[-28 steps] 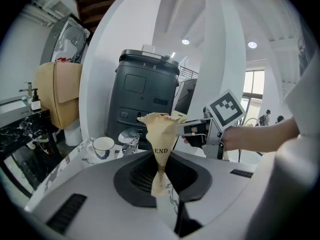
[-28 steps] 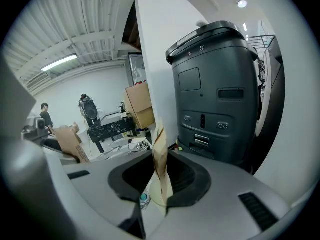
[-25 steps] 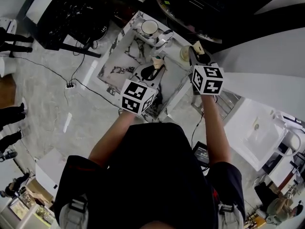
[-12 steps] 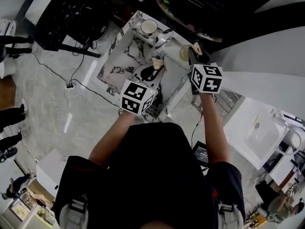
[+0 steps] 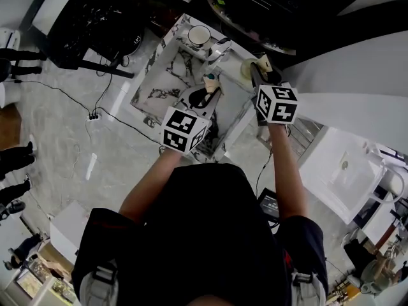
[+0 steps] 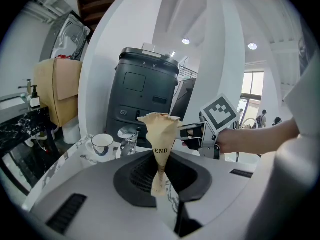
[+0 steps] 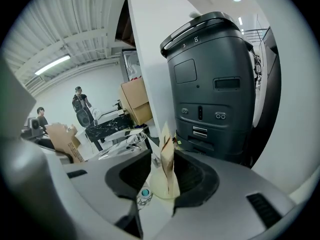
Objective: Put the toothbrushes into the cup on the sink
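My right gripper has just been opening its jaws and is holding them wide. The paper-wrapped toothbrush between them is standing loose in the cream cup directly beneath, at the sink corner. I judge that one delivered. Off to its left, my left gripper is pinching a second wrapped toothbrush upright — next for the cup.

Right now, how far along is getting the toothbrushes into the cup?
Done: one wrapped toothbrush stands in the cream cup; the right tool has just opened its jaws around it. In hand: the left tool grips a second toothbrush. Left: dropping that in too.
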Demonstrator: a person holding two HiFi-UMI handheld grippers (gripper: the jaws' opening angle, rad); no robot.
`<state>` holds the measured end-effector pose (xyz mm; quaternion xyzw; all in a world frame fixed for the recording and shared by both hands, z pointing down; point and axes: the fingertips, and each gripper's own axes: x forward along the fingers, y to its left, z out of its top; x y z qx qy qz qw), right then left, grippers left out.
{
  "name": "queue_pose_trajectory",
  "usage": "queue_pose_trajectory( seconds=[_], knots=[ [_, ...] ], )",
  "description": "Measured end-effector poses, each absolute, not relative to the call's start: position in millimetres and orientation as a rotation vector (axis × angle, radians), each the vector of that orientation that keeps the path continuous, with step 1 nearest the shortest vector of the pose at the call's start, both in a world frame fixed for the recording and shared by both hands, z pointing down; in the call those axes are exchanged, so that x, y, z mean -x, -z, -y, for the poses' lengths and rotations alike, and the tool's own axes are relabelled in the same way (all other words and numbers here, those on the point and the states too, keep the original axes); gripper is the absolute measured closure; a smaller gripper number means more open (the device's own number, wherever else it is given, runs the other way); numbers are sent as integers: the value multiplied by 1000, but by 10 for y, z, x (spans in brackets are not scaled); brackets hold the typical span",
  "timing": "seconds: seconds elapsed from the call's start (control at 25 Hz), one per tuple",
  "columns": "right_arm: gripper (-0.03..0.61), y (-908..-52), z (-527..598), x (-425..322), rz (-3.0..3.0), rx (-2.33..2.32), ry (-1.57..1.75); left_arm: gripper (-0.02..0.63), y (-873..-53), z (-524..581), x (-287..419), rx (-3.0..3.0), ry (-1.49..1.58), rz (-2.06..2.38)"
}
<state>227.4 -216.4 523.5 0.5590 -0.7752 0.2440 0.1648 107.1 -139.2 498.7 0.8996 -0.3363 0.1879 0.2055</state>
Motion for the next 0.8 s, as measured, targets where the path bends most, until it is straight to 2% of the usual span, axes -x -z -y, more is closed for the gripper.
queue_pose_trajectory(
  seconds=[0.8],
  knots=[
    [430, -5159, 1746, -2529, 2113, -1719, -732, 563, -4846, 1192, -1181, -2593, -523, 822]
  ],
)
